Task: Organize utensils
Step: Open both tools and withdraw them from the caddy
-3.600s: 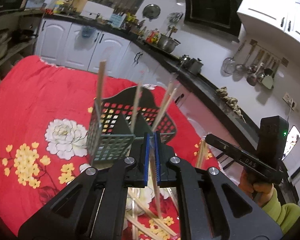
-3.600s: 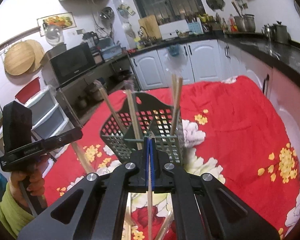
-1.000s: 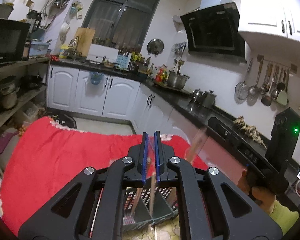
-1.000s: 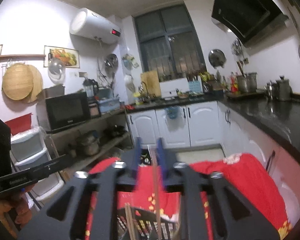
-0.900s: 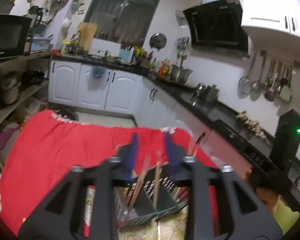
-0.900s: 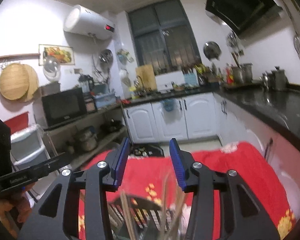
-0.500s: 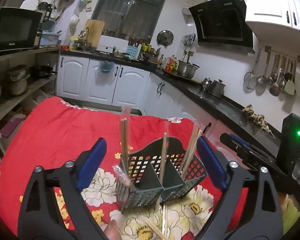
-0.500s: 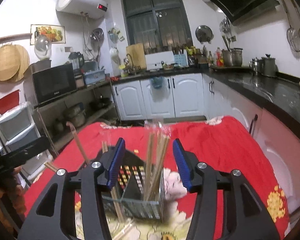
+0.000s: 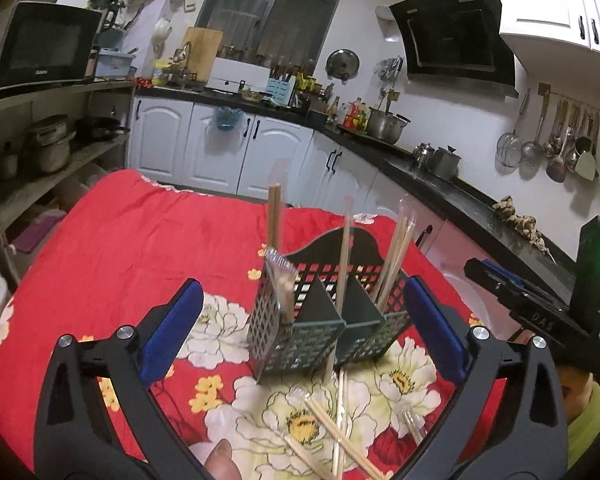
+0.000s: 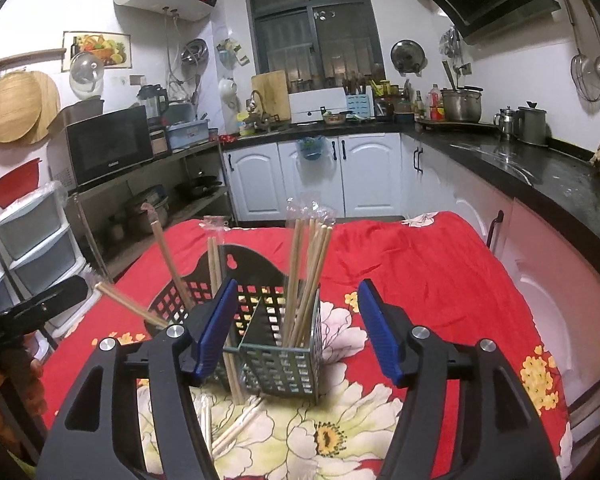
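Two grippers are seen over a table covered by a red flowered cloth, the largest thing in either view. At the middle of that cloth a dark green mesh utensil basket stands upright, split by solid dividers into compartments. Wrapped wooden chopsticks are stood on end in it: one pair in the left compartment, a single wrapped stick at the middle divider, and a leaning bunch in the right compartment, as seen from the left wrist. In the right wrist view the fullest bunch is seen in the basket's right compartment.

The left gripper is held in front of the basket with its jaws spread wide and opening; nothing is pressed by its blue pads, and the basket is only framed in the gap. The right gripper is held on the other side, its jaws parted less widely and opening too; its pads are clear of the basket and chopsticks, and nothing is gripped.

On the cloth just in front of the basket, loose chopsticks lie crossed over the flower pattern. A fingertip is visible at the bottom edge of the left wrist view.
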`<state>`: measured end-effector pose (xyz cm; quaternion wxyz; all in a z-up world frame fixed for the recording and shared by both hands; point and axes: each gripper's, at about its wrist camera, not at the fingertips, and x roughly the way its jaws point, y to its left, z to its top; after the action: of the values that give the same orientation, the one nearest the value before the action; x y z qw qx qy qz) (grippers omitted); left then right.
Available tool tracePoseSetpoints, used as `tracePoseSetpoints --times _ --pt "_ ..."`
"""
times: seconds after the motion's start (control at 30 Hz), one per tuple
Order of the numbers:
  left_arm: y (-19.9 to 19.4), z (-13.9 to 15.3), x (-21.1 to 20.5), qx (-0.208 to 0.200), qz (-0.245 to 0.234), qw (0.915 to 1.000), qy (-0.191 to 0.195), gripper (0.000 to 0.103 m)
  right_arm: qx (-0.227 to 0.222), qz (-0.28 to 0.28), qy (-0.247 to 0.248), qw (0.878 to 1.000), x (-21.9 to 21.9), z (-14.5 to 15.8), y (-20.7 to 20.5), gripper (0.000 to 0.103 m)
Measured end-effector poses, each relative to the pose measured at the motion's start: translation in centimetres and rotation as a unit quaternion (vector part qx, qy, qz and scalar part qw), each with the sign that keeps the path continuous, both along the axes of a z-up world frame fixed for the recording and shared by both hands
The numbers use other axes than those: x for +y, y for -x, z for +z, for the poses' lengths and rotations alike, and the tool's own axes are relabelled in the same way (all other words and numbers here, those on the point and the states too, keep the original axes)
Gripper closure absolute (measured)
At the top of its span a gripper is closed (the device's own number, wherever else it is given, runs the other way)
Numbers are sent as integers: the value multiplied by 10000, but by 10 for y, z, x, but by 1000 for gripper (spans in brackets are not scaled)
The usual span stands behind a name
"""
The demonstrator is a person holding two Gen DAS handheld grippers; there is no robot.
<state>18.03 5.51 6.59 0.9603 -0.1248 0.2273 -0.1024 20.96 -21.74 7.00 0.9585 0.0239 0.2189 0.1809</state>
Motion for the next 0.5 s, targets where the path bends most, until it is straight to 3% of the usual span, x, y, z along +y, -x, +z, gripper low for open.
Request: tracePoseSetpoints --times 0.5 --pt "22 -23 3 343 38 9994 -59 11 282 161 175 9993 -4 -18 26 41"
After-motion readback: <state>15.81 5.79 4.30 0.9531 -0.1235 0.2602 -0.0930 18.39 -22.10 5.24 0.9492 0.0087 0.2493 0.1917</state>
